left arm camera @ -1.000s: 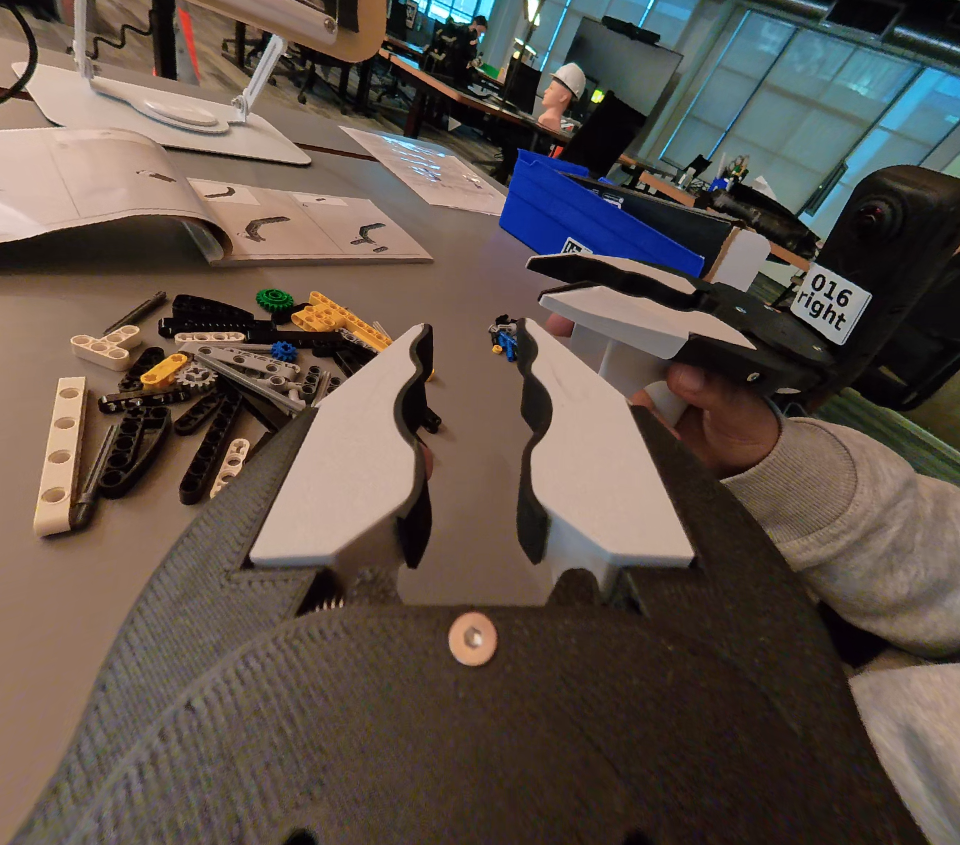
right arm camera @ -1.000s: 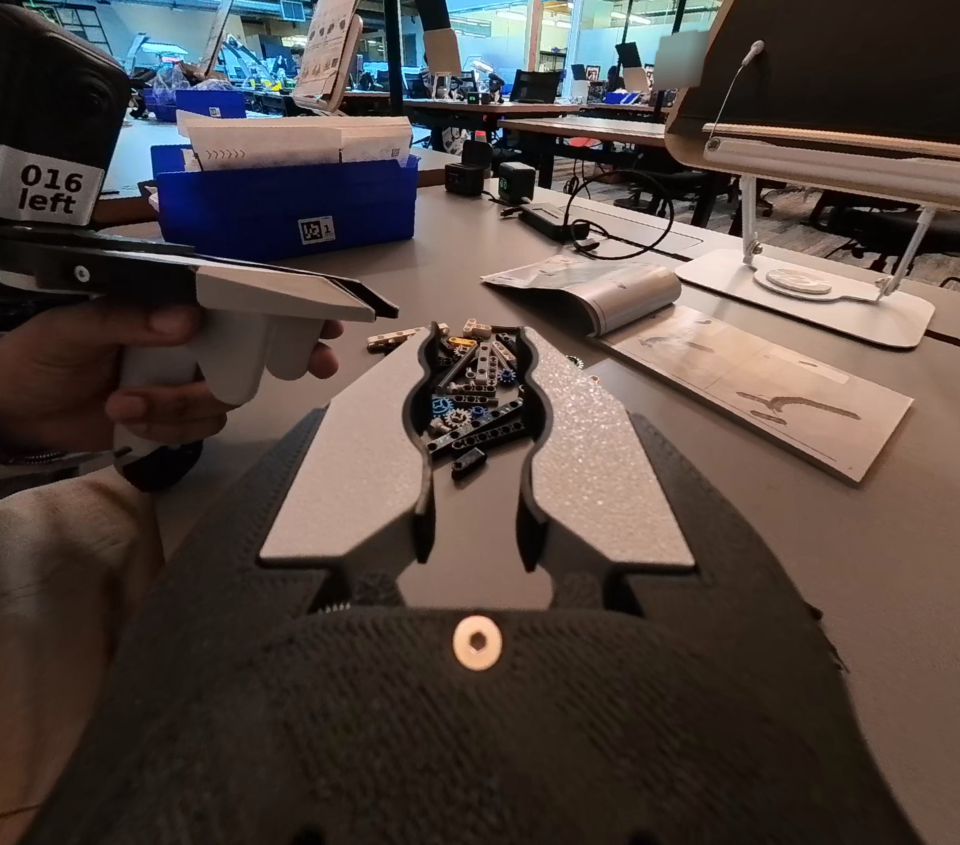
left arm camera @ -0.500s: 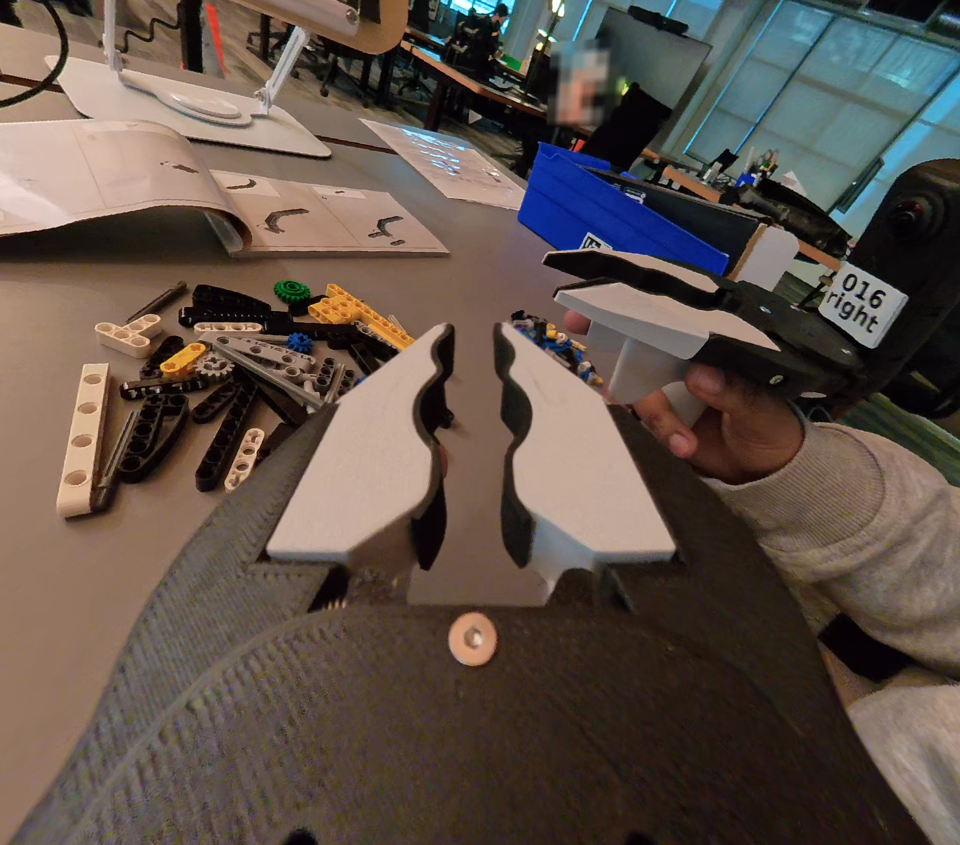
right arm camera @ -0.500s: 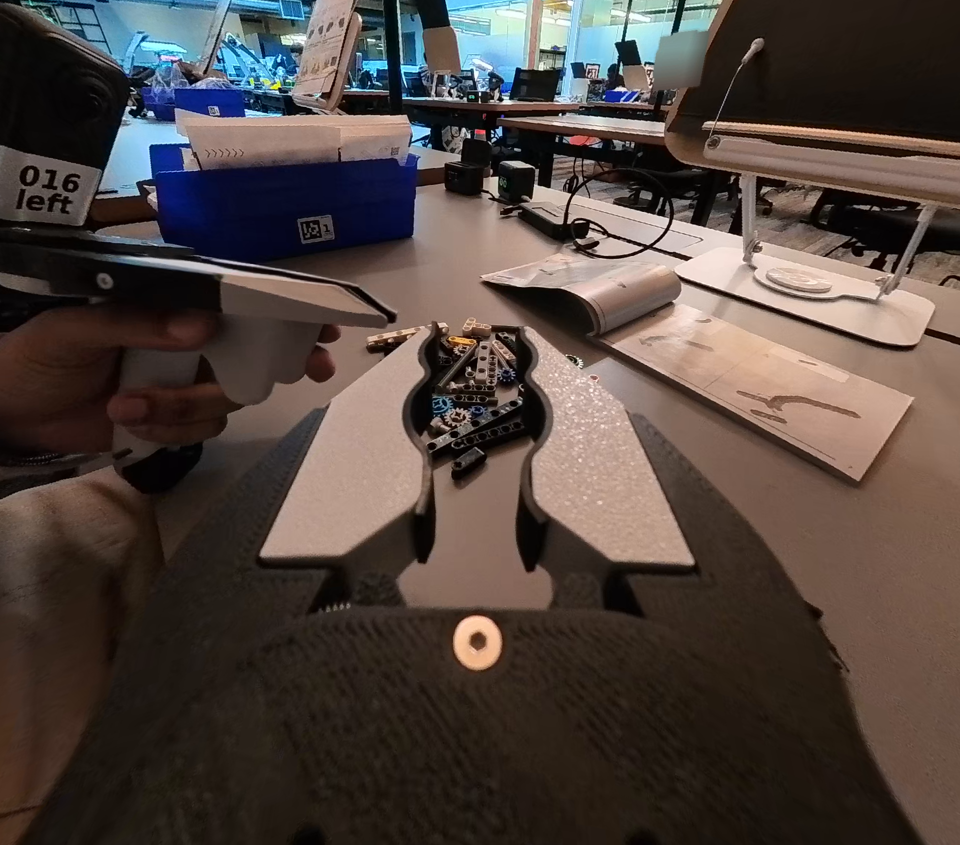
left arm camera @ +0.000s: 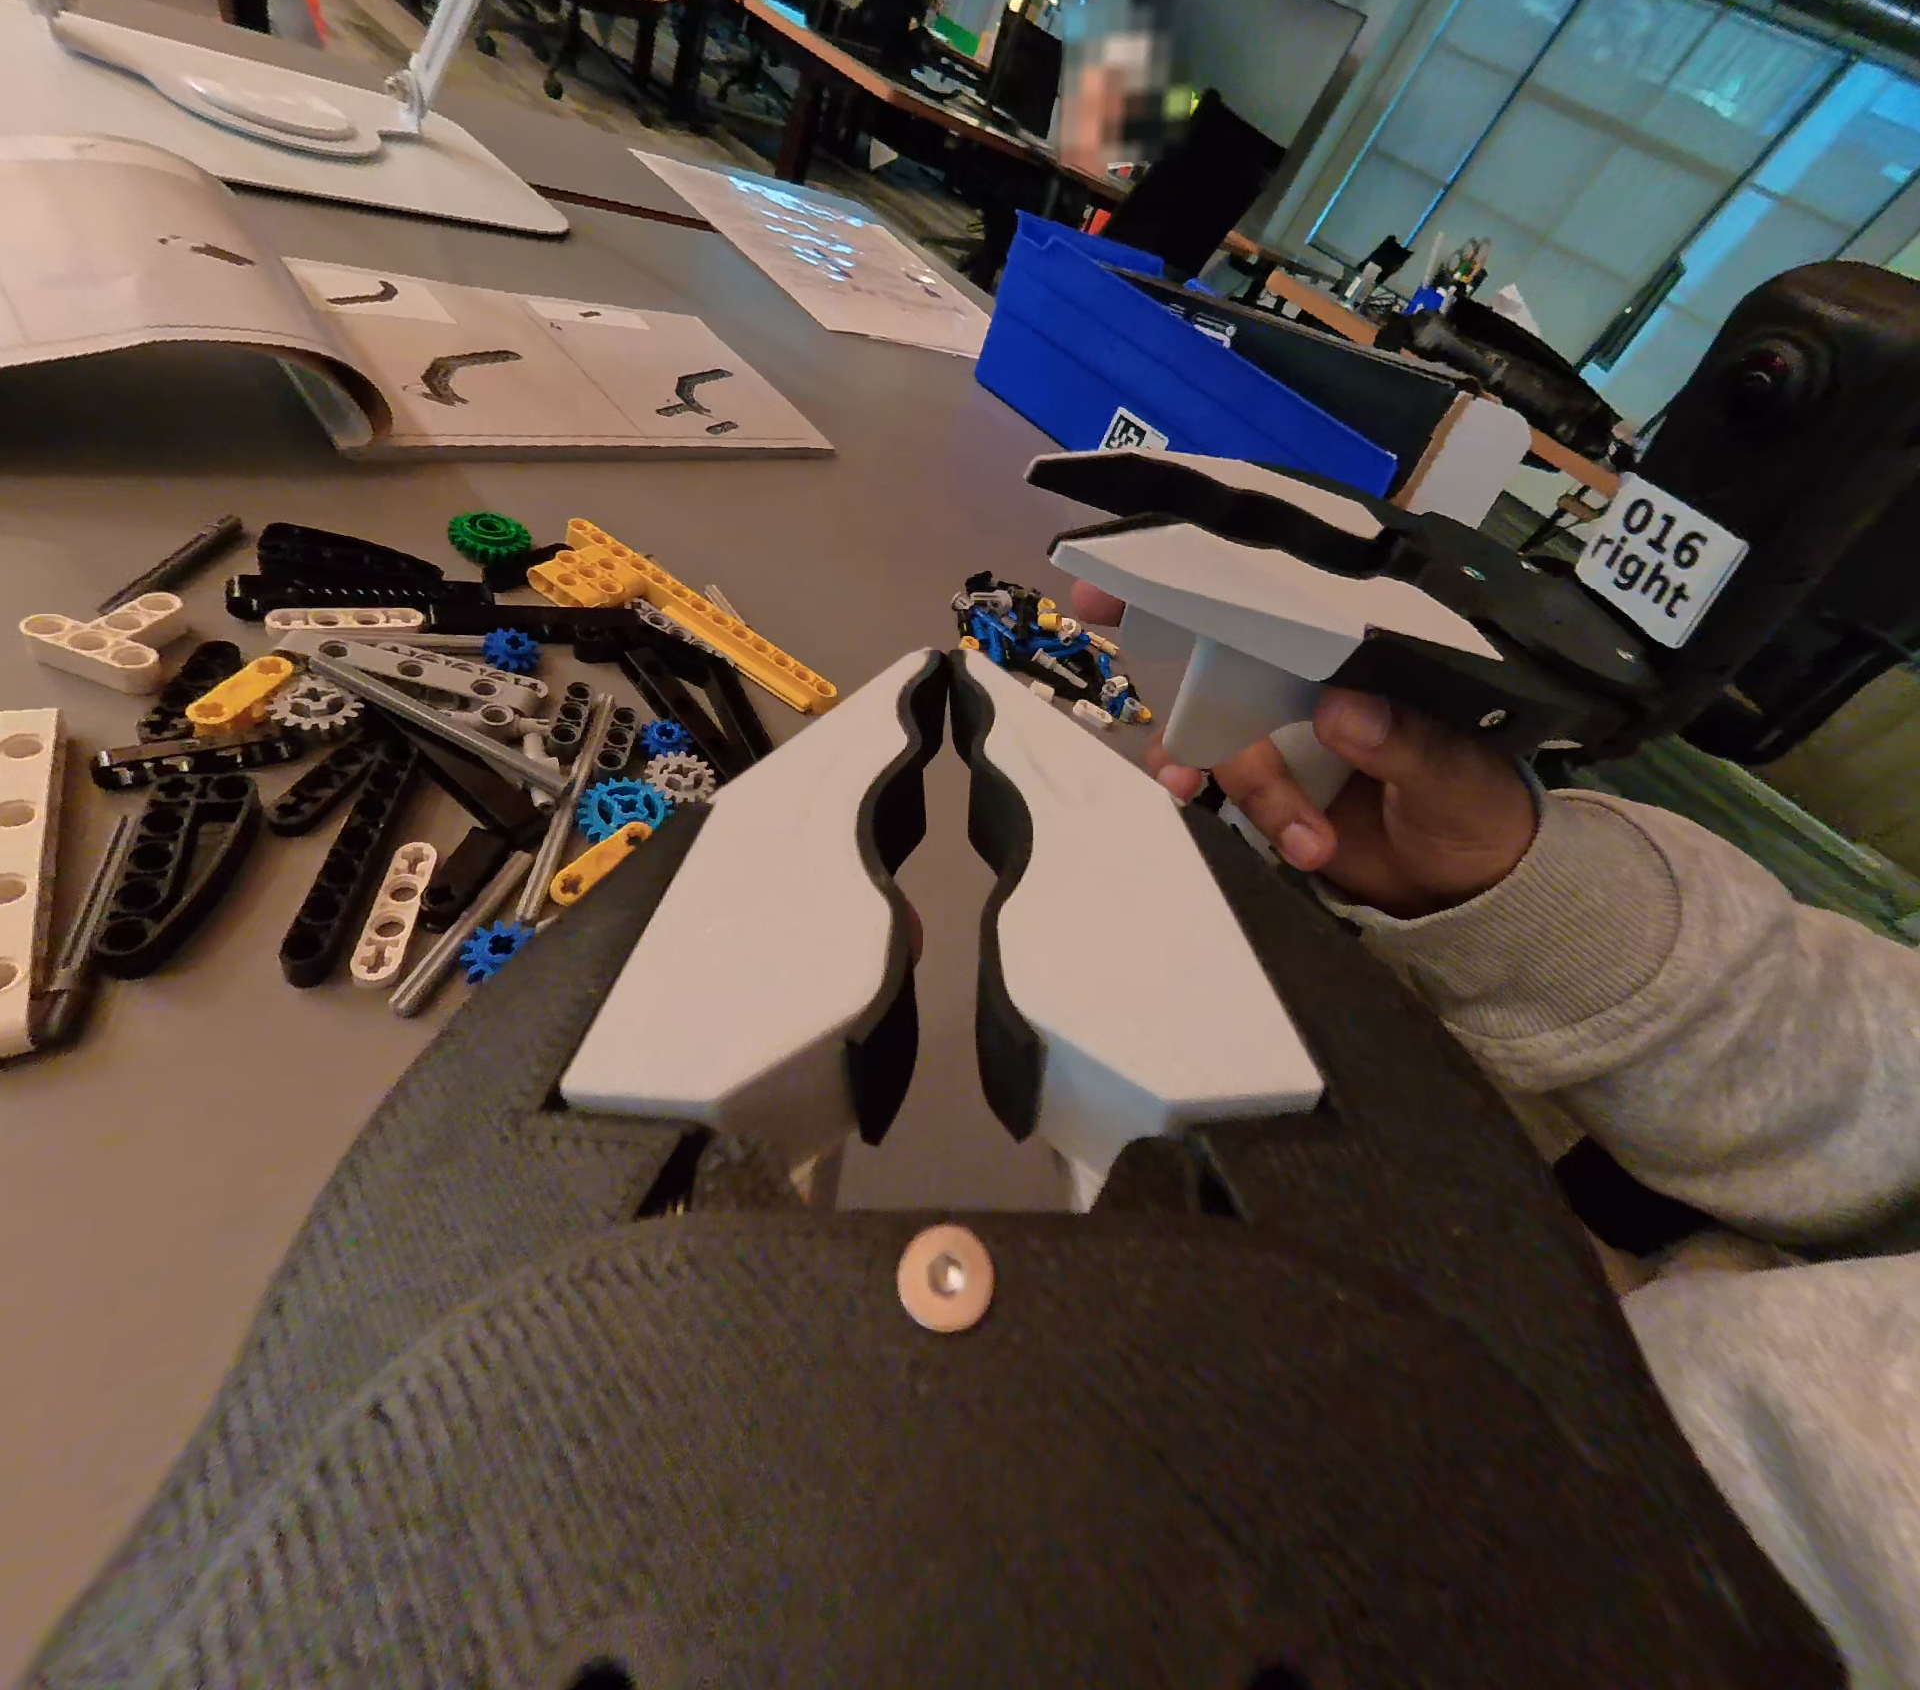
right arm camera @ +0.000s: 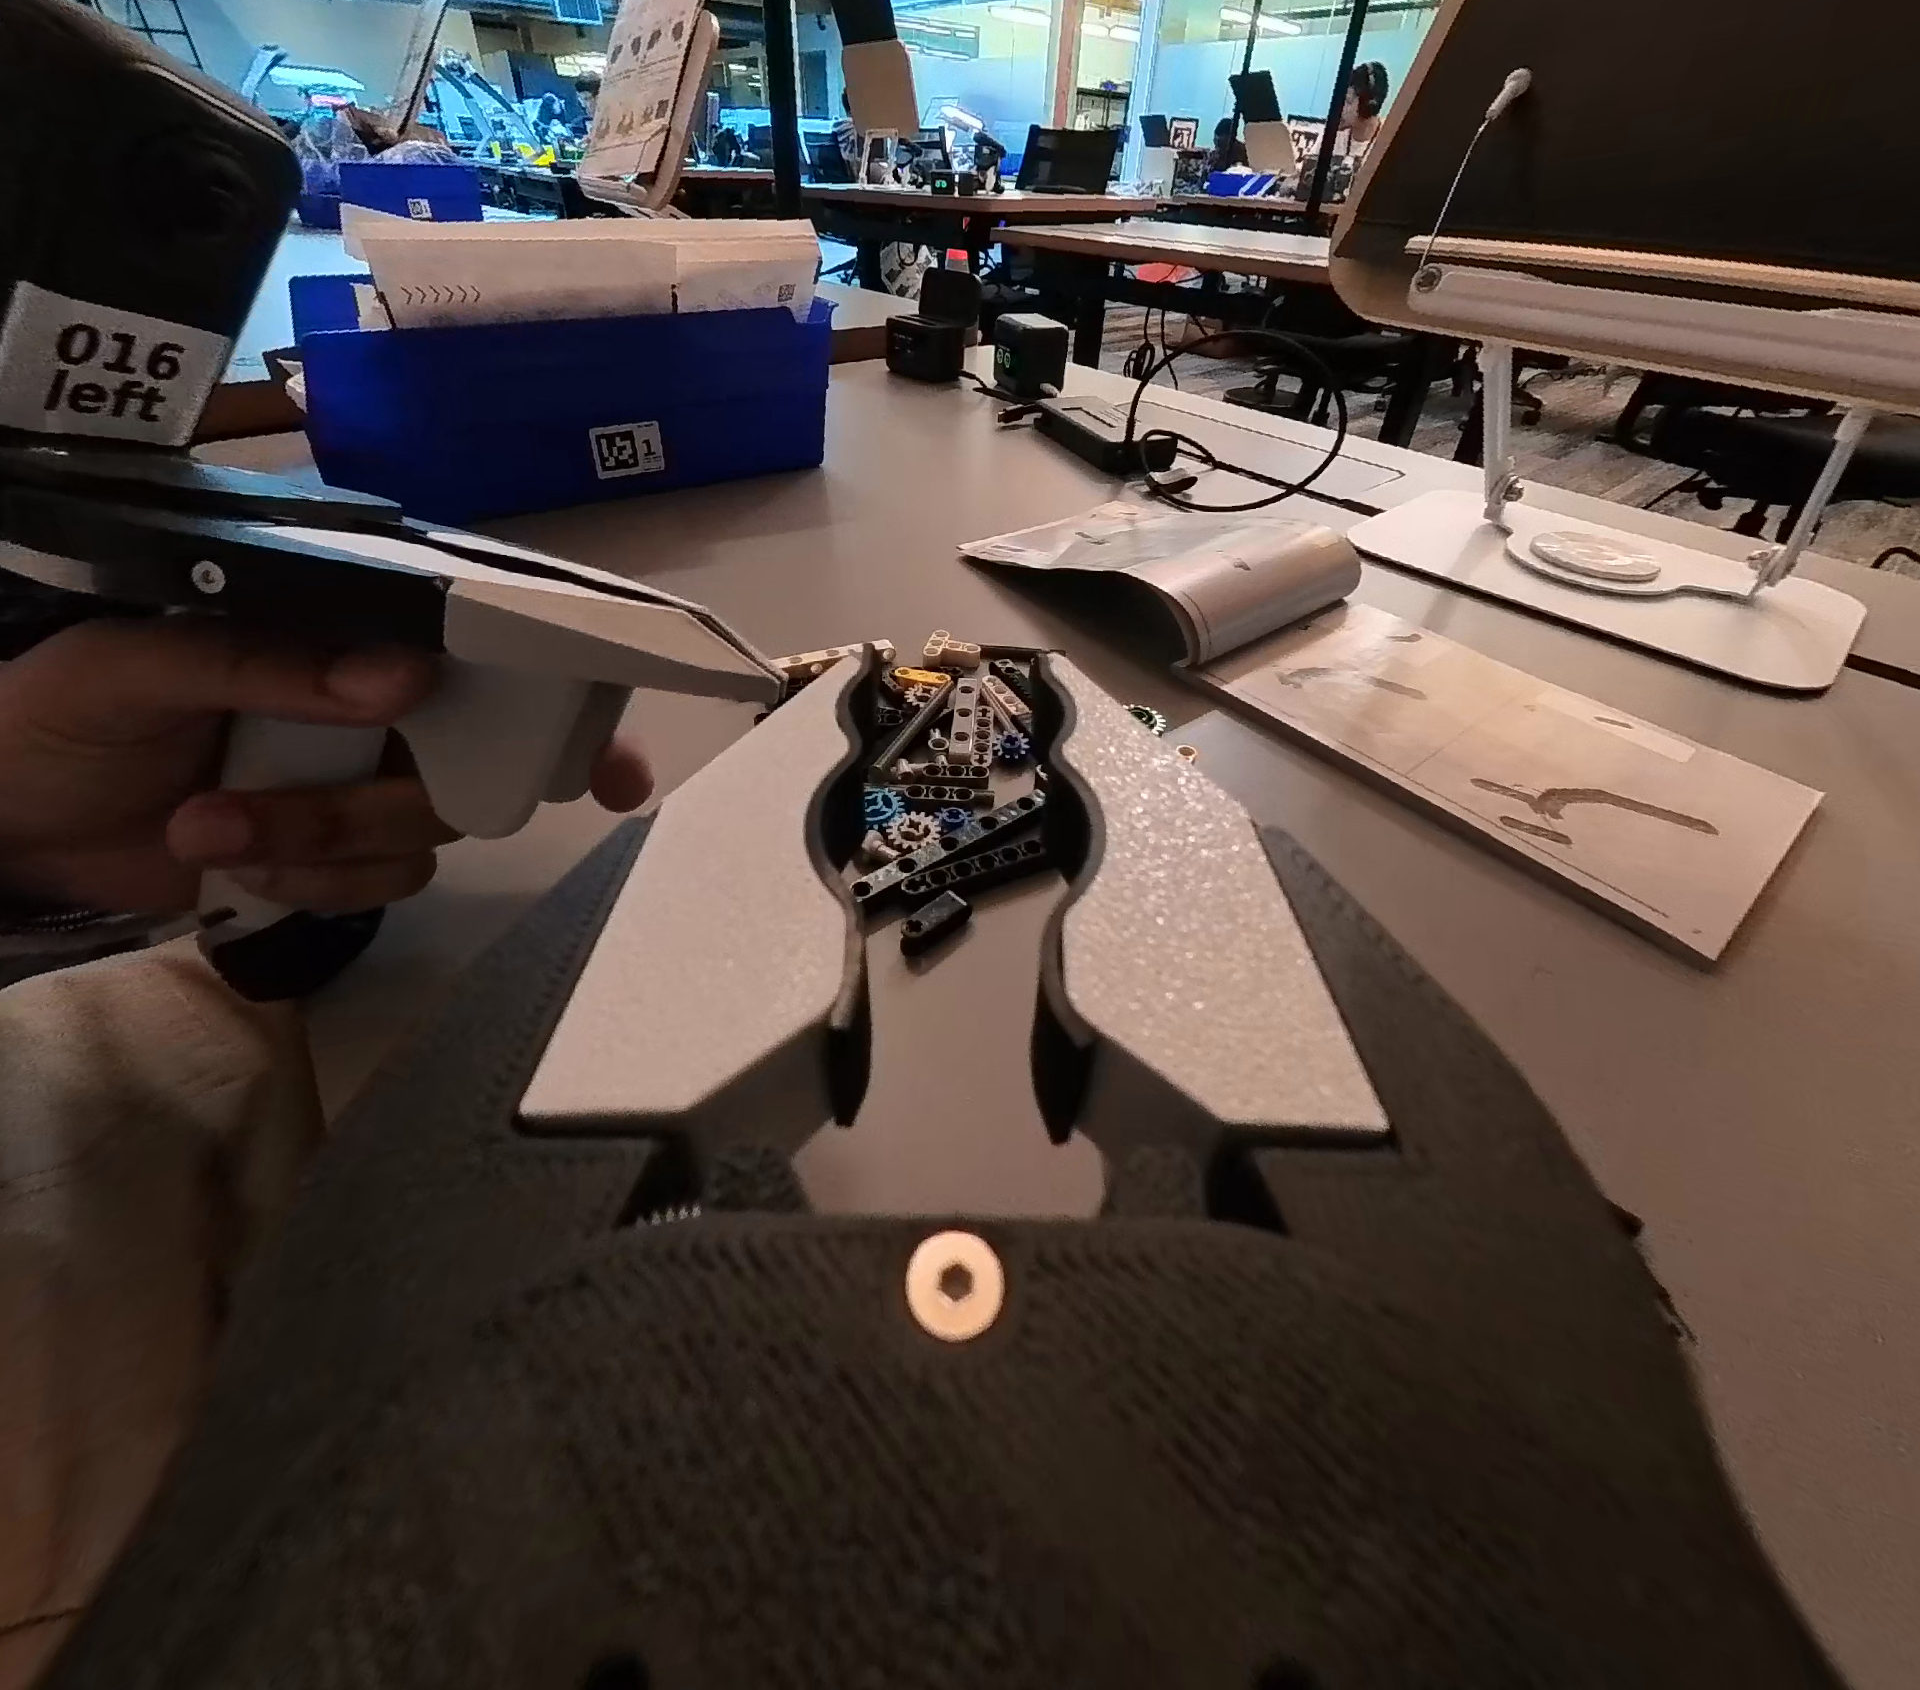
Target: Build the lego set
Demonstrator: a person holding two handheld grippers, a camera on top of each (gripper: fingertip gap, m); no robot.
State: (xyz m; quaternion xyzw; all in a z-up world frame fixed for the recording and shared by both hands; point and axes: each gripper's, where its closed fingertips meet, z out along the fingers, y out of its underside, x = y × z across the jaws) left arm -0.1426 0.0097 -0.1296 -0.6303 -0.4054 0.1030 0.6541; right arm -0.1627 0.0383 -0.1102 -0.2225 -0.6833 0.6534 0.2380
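Note:
Loose Lego Technic parts [left arm camera: 416, 705] lie in a pile on the grey table [left arm camera: 208, 1173]: black, grey and white beams, a yellow beam [left arm camera: 675, 601], a green gear [left arm camera: 488, 537] and blue gears. A smaller heap of blue and black pins [left arm camera: 1049, 643] lies to its right. My left gripper [left arm camera: 948, 664] is shut and empty, its tips just above the pile's right edge. My right gripper [right arm camera: 956, 664] is open and empty, with the pile [right arm camera: 956, 788] showing between its fingers. It also shows in the left wrist view [left arm camera: 1101, 528], held beside the pin heap.
An open instruction booklet [left arm camera: 520, 383] lies behind the pile and also shows in the right wrist view [right arm camera: 1455, 757]. A blue bin [left arm camera: 1143, 383] stands at the back right, with a monitor stand [left arm camera: 291, 123], a paper sheet [left arm camera: 810, 248] and chargers with a cable [right arm camera: 1029, 362]. One gripper's finger ends stand about 5 centimeters off the other's.
My left gripper has closed from open to shut and edged forward toward the parts. My right gripper has stayed open and nearly still.

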